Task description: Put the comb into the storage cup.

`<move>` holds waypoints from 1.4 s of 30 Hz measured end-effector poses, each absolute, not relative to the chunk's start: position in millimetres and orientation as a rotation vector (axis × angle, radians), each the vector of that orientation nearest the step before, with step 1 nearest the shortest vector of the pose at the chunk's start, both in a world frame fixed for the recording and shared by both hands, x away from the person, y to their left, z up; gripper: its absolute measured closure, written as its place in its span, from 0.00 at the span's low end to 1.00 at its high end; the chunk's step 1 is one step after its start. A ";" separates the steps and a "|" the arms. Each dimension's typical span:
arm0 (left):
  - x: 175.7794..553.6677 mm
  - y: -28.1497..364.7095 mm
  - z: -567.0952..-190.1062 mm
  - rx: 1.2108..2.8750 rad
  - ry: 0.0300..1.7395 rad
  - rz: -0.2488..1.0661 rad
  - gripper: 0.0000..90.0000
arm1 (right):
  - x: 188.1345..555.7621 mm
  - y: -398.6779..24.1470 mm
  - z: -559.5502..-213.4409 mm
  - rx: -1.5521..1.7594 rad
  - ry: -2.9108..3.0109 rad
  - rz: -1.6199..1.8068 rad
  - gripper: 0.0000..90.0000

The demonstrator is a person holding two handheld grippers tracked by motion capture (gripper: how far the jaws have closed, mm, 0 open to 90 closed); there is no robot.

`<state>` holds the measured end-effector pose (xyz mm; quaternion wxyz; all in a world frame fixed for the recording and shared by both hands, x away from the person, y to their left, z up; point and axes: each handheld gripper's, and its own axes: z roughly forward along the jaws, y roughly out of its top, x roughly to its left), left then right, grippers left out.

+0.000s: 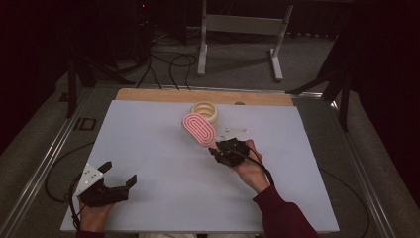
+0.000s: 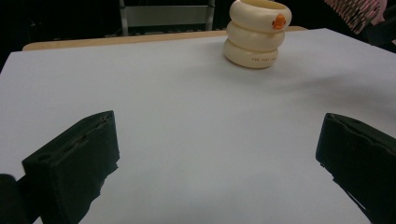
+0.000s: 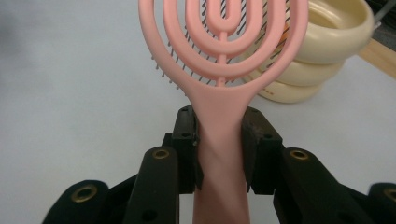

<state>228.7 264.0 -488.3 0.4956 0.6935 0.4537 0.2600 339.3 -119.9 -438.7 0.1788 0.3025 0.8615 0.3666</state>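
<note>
Two jaws of right gripper (image 3: 219, 140) clamped on pink hairbrush (image 3: 223, 60) handle, left gripper (image 1: 116, 181) wide open, empty

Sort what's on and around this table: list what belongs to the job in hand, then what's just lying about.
In the job:
- pink hairbrush, its handle clamped in the right gripper
- cream ringed cup, just beyond the brush head

Just lying about:
- left gripper, jaws open and holding nothing, near the front left of the white table
- cables and a grey stand on the floor behind
</note>
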 end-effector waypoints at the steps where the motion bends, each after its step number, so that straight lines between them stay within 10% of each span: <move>1: 229.2 262.9 -487.5 1.677 1.103 0.631 0.00 | 339.1 -118.0 -439.9 0.854 2.436 1.041 0.78; 42: 267.5 212.4 -461.7 1.705 1.082 0.425 0.00 | 320.8 -70.7 -446.7 0.716 2.465 1.152 0.78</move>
